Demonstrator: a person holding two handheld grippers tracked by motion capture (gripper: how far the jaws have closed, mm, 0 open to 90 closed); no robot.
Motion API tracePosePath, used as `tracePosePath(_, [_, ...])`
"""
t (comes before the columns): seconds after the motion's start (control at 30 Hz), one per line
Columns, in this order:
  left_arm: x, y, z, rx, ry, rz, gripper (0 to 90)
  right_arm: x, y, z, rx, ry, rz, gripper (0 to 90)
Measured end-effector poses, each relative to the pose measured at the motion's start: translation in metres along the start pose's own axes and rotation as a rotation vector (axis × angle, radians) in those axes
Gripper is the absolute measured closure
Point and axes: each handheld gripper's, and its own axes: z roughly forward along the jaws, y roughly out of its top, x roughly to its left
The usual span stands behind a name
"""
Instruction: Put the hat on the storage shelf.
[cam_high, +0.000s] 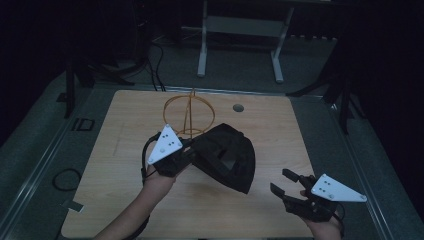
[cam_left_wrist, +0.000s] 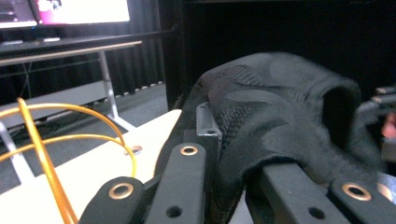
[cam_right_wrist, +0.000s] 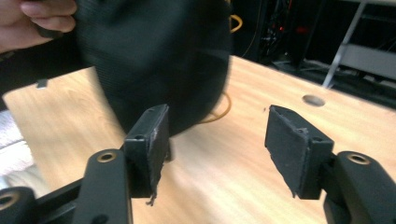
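The left gripper (cam_high: 192, 150) is clenched on the edge of a black cap (cam_high: 227, 156), holding it up over the middle of the wooden table (cam_high: 125, 150), just near of a gold wire stand (cam_high: 189, 114); in the left gripper view the dark fabric (cam_left_wrist: 280, 116) bunches over its closed jaws, and the forearm reaches in from the near edge. At the near right, the right gripper (cam_high: 282, 182) is released, its jaws apart with nothing between them and its pads (cam_right_wrist: 156, 135) clear of the cap, pointing left toward it with the hand low over the table's near-right corner.
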Motion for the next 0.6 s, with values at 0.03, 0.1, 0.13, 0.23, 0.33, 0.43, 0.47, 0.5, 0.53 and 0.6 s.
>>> tracePosePath(0.03, [0.001, 0.0, -0.002, -0.01, -0.001, 0.002, 87.9, -0.004, 0.003, 0.0, 0.001, -0.015, -0.021, 39.6])
tracePosePath(0.1, [0.005, 0.0, -0.006, -0.022, -0.021, 0.005, 87.9, -0.007, 0.007, 0.001, 0.001, -0.008, -0.045, 44.8])
tracePosePath(0.13, [0.006, 0.0, -0.009, -0.041, -0.039, 0.009, 88.0, -0.008, 0.009, 0.001, 0.002, -0.008, -0.052, 44.8])
tracePosePath(0.23, [0.008, 0.0, -0.012, -0.061, -0.088, 0.026, 87.9, -0.007, 0.019, 0.004, -0.014, 0.021, -0.118, 45.9])
tracePosePath(0.33, [0.007, -0.001, -0.014, -0.056, -0.146, 0.068, 87.9, 0.0, 0.03, 0.011, -0.023, 0.071, -0.192, 47.6])
tracePosePath(0.43, [0.005, -0.001, -0.014, -0.049, -0.181, 0.097, 87.8, 0.006, 0.035, 0.016, -0.02, 0.11, -0.225, 47.6])
tracePosePath(0.47, [0.006, -0.002, -0.014, -0.049, -0.211, 0.094, 87.8, 0.008, 0.036, 0.018, -0.009, 0.122, -0.233, 47.9])
tracePosePath(0.5, [0.007, -0.002, -0.014, -0.055, -0.224, 0.098, 87.9, 0.012, 0.039, 0.021, 0.019, 0.143, -0.247, 50.0])
tracePosePath(0.53, [0.009, -0.003, -0.015, -0.06, -0.245, 0.105, 87.8, 0.014, 0.041, 0.023, 0.032, 0.158, -0.256, 49.8])
tracePosePath(0.6, [0.012, -0.004, -0.015, -0.073, -0.281, 0.101, 87.7, 0.023, 0.044, 0.028, 0.03, 0.194, -0.316, 47.3])
